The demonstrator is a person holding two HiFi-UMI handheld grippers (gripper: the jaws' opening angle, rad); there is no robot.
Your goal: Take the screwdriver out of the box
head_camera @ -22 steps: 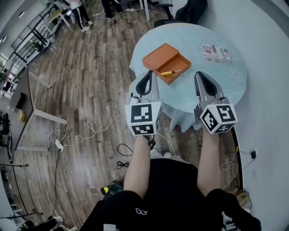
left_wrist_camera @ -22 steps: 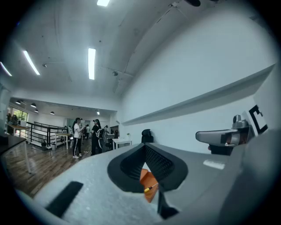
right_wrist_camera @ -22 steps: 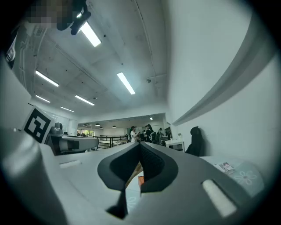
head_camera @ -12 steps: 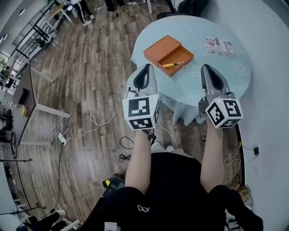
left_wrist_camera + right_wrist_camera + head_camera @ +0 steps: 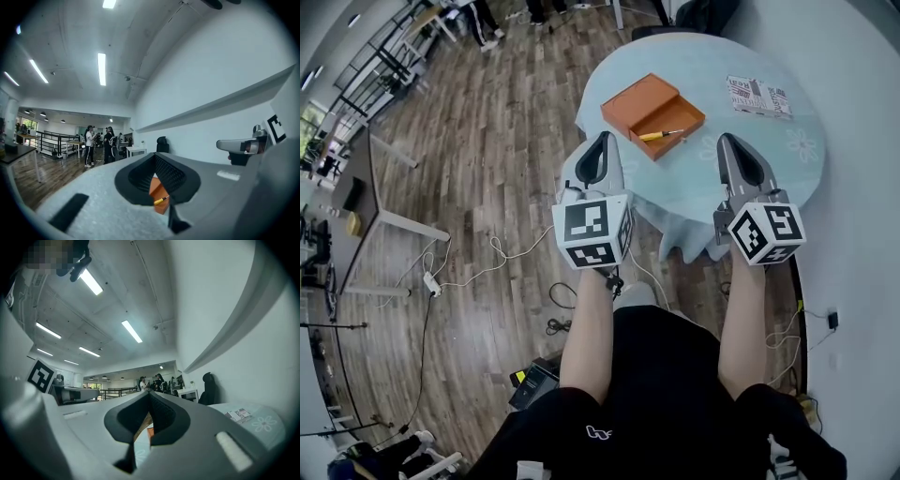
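On the round table with the pale blue cloth [image 5: 694, 187] lies an open orange box [image 5: 673, 114], its lid [image 5: 637, 96] beside it on the left. The yellow-handled screwdriver [image 5: 656, 136] rests in the tray near its front rim. My left gripper [image 5: 602, 148] is shut and empty at the table's near left edge, short of the box. My right gripper [image 5: 733, 148] is shut and empty over the cloth, right of the box. The left gripper view shows the box [image 5: 156, 187] and screwdriver [image 5: 161, 200] through the hollow below my shut left gripper [image 5: 154, 155]. My right gripper [image 5: 150, 393] is also shut.
A printed booklet [image 5: 759, 96] lies at the table's far right. The cloth hangs over the near edge. Cables [image 5: 502, 253] trail on the wooden floor at the left. A grey desk [image 5: 375, 202] stands further left, and people [image 5: 89, 144] stand far back in the room.
The head view has shifted a little, so the table and box sit slightly higher in the picture. Both grippers stay shut and hold about the same places short of the box.
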